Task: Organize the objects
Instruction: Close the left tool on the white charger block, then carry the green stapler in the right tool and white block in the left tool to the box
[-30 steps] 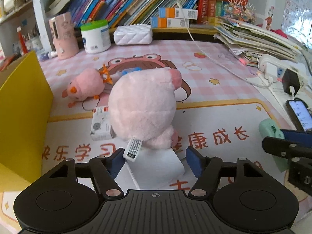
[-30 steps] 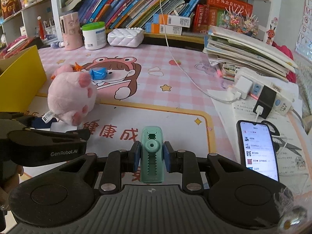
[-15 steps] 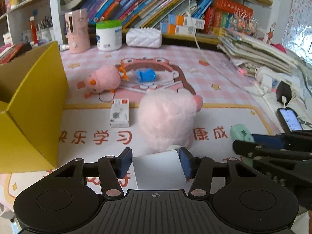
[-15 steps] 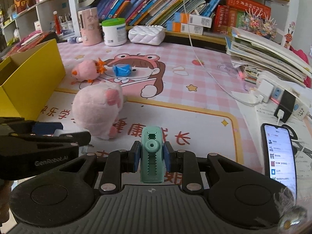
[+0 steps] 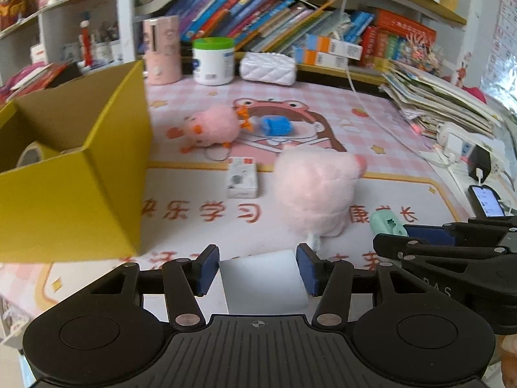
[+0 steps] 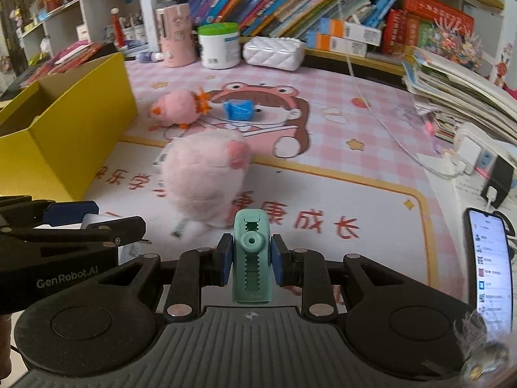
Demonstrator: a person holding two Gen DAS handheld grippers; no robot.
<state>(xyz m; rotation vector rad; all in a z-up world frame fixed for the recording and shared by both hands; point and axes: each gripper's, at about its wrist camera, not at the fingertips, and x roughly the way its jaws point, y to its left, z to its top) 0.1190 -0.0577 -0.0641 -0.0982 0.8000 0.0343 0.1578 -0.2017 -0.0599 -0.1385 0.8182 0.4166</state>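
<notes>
The left gripper (image 5: 257, 270) is clamped on a white block (image 5: 263, 283) by its flat sides; it looks light and stiff, maybe crushable. The right gripper (image 6: 250, 260) pinches a green clip (image 6: 251, 255) at mid-body: hard plastic, likely slick. The yellow box (image 5: 74, 190) sits at ten o'clock; the soft pink plush (image 5: 315, 190), at one o'clock, would squash.

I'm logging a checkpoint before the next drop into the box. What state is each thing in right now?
left gripper: jaws shut on white block
white block: held, off the mat
right gripper: jaws shut on green clip
green clip: held upright
yellow box: open, tape roll inside
big pink plush: lying on mat
phone: screen lit
</notes>
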